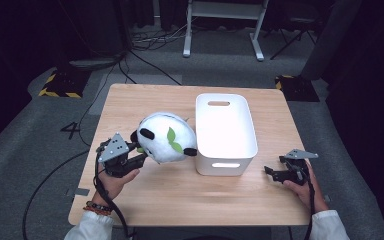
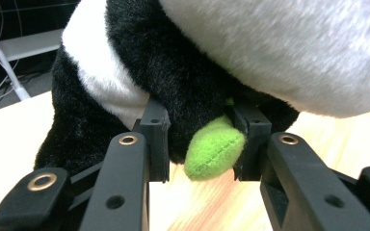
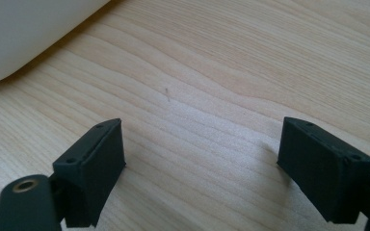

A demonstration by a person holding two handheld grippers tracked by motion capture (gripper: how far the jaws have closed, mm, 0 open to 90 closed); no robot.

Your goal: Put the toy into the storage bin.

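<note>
1. The left tool (image 2: 200, 144) has its jaws closed on the panda plush (image 2: 183, 72).
2. A green felt leaf (image 2: 214, 154) sits between them.
3. Below lies the wooden counter (image 2: 212, 204).

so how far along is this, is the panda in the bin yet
Not yet. Done: the left gripper has closed on the panda toy, its jaws pinching black plush beside a green leaf. In hand: the toy is held just left of the white bin, apparently lifted off the table. Left, if the bin is the goal: carry it over the rim and release. The bin looks empty. The right gripper rests open on the table.
</note>
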